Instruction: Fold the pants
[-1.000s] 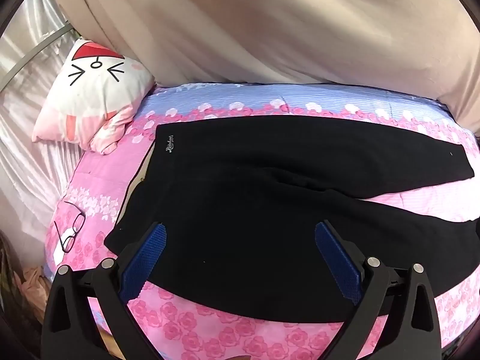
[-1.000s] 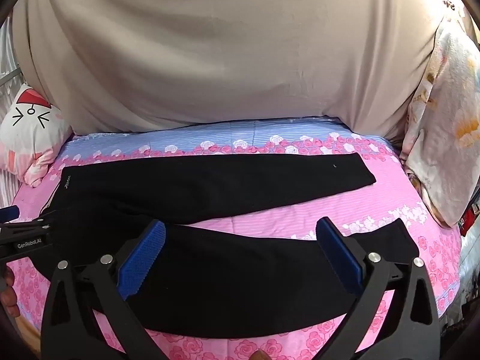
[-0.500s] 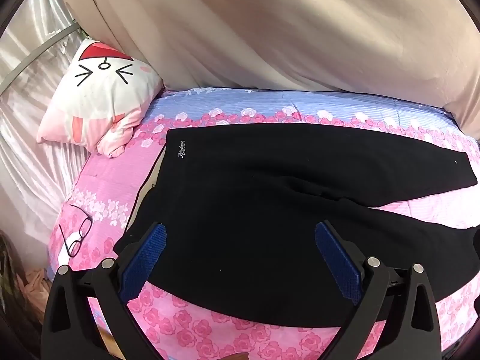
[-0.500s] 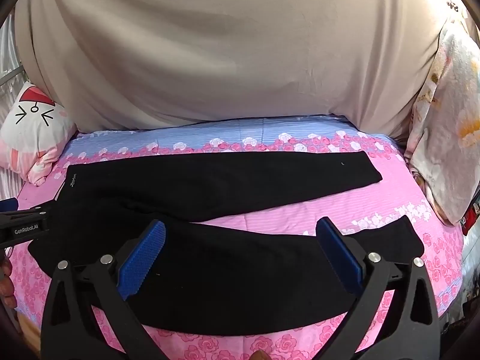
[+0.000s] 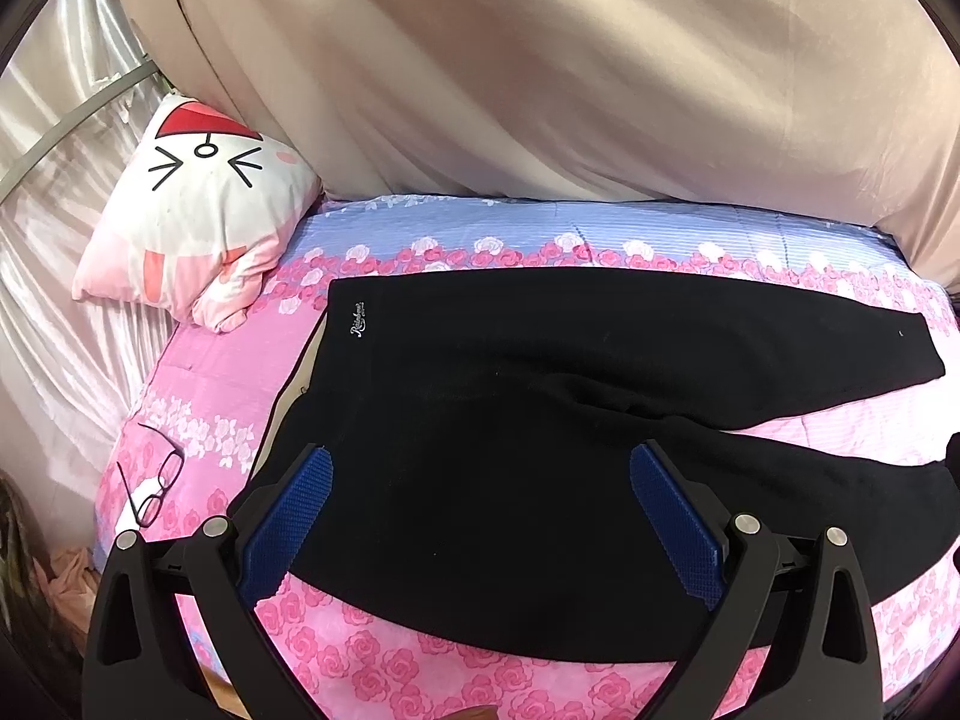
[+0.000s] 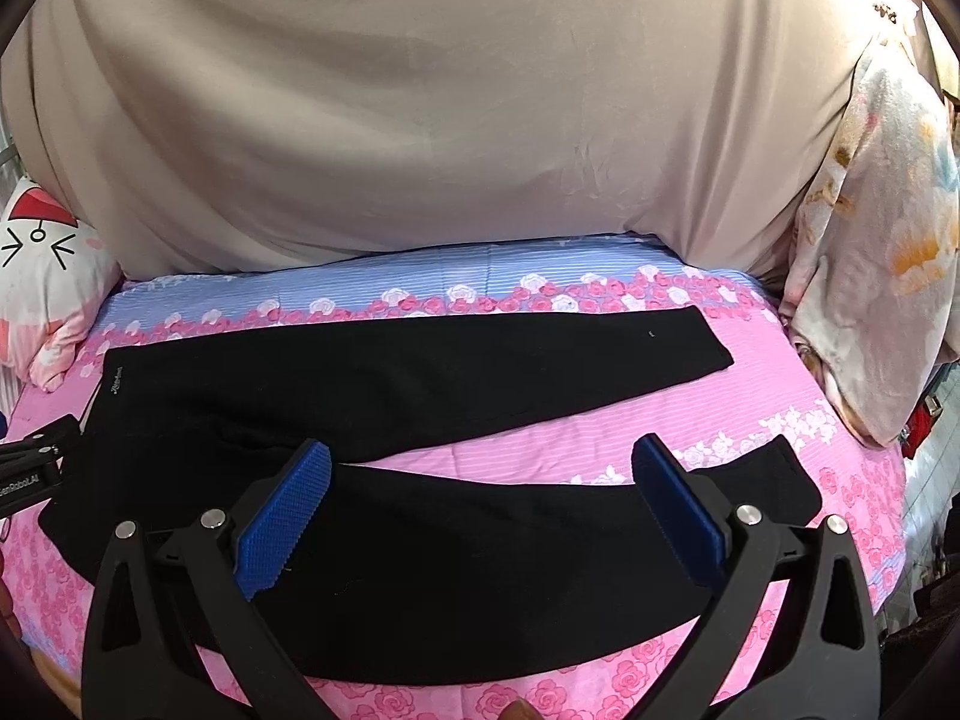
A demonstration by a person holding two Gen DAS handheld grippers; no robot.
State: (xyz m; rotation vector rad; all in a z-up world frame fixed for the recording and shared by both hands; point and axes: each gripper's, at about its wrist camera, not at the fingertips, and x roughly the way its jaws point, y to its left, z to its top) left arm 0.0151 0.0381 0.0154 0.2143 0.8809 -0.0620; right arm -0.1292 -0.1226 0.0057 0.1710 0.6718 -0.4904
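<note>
1. Broadly, the bed [image 6: 780,372] with its pink rose sheet spreads ahead of both tools, a beige drape behind it.
2. Black pants [image 6: 420,384] lie flat on it, legs splayed apart — waistband under the left hand-held gripper [image 5: 480,516], near leg under the right hand-held gripper [image 6: 480,516].
3. Both stand wide open and hold nothing.
4. Folding seems not yet begun; the next move likely calls for pinching the near leg's edge and laying it over the far leg.
5. A cat pillow [image 5: 198,210] and glasses [image 5: 153,486] sit left of the left one.
</note>
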